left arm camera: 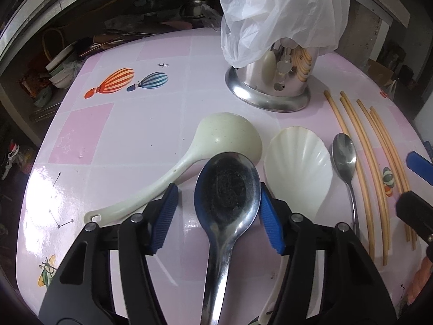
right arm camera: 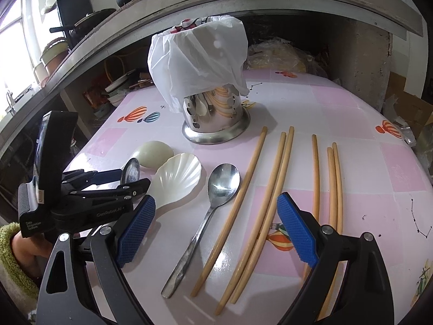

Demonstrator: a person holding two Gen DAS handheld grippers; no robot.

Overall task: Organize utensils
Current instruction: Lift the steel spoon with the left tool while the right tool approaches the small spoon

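Between gripper pads, shiny dark-bowled steel spoon

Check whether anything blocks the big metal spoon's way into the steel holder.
Yes: a white plastic bag is draped over the top of the steel utensil holder, covering its mouth. The large metal spoon sits between the left gripper fingers; the tabletop between spoon and holder looks bare.
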